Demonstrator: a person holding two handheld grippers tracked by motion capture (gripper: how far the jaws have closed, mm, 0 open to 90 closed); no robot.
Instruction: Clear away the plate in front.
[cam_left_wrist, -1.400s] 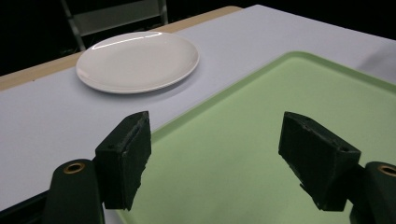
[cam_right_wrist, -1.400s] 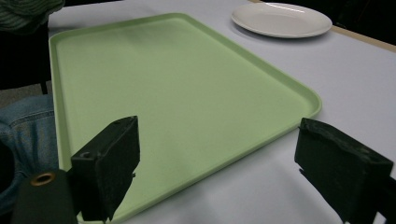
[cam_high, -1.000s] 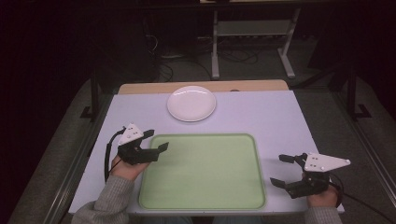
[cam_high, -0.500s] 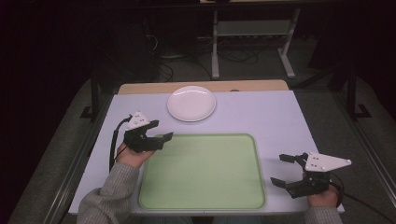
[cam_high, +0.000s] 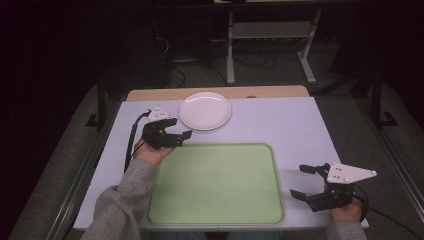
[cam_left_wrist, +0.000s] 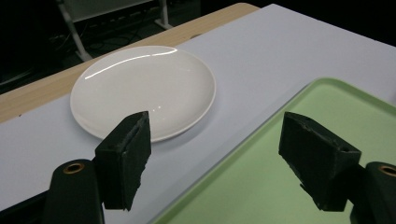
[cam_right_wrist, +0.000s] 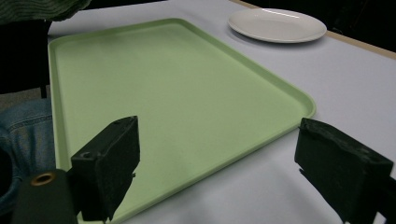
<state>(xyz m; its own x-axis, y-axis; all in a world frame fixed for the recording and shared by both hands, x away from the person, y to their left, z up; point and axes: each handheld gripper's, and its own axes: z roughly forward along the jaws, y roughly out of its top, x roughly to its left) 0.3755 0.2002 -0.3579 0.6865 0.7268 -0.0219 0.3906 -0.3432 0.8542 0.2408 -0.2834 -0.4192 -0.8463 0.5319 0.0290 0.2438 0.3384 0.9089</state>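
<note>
A white empty plate (cam_high: 205, 110) sits at the back middle of the pale table (cam_high: 280, 125). In front of it lies an empty green tray (cam_high: 216, 185). My left gripper (cam_high: 181, 137) is open, hovering at the tray's far left corner, just short of the plate's near-left rim. In the left gripper view its jaws stand wide apart, with the plate (cam_left_wrist: 140, 88) ahead at the left and the tray (cam_left_wrist: 266, 186) at the right. My right gripper (cam_high: 299, 180) is open beside the tray's right edge, nothing between its jaws. The right gripper view looks across the tray (cam_right_wrist: 163, 84) to the plate (cam_right_wrist: 278, 24).
A wooden strip (cam_high: 280, 92) runs along the table's far edge. Beyond it, a metal stand (cam_high: 270, 35) and cables lie on the dark floor. A grey-green sleeve (cam_high: 120, 200) reaches over the table's left front. Bare table lies right of the plate.
My left gripper has moved forward and to the right, from the tray's left side to its far left corner near the plate. The right gripper has stayed in place.
</note>
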